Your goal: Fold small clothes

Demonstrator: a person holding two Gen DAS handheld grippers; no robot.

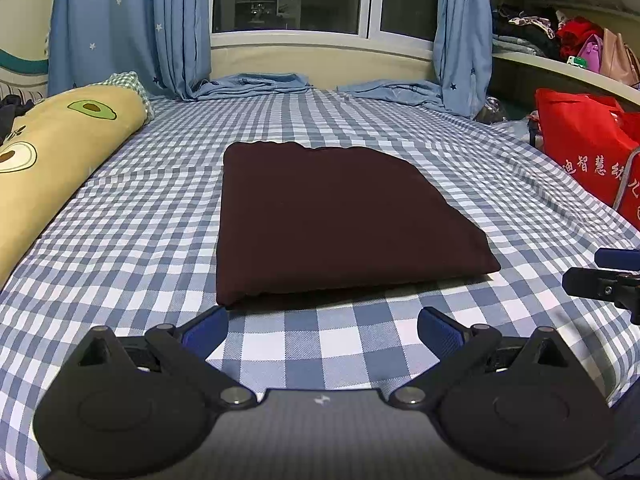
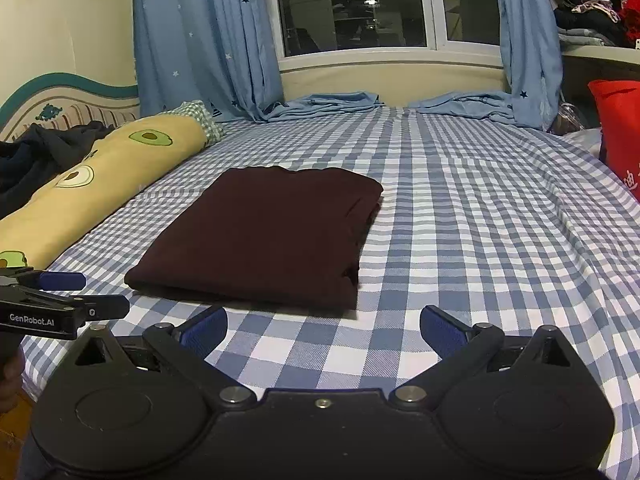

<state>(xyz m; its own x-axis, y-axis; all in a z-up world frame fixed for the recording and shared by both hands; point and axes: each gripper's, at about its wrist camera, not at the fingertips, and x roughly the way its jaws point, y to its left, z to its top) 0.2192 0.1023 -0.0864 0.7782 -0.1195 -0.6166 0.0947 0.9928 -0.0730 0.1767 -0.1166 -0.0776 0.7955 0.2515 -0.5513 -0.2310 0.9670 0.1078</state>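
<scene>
A dark maroon garment (image 1: pixel 336 216) lies folded into a neat rectangle on the blue-and-white checked bed sheet (image 1: pixel 160 208). It also shows in the right wrist view (image 2: pixel 264 236), left of centre. My left gripper (image 1: pixel 322 326) is open and empty, hovering just short of the garment's near edge. My right gripper (image 2: pixel 324 326) is open and empty, near the garment's near right corner. The right gripper shows at the right edge of the left wrist view (image 1: pixel 608 272). The left gripper shows at the left edge of the right wrist view (image 2: pixel 86 294).
A yellow avocado-print bolster (image 1: pixel 52 168) lies along the bed's left side. Blue star curtains (image 1: pixel 120 28) hang by the window and pool on the far bed edge. A red bag (image 1: pixel 588 152) stands at the right, below cluttered shelves (image 1: pixel 560 36). Dark clothes (image 2: pixel 36 156) lie at far left.
</scene>
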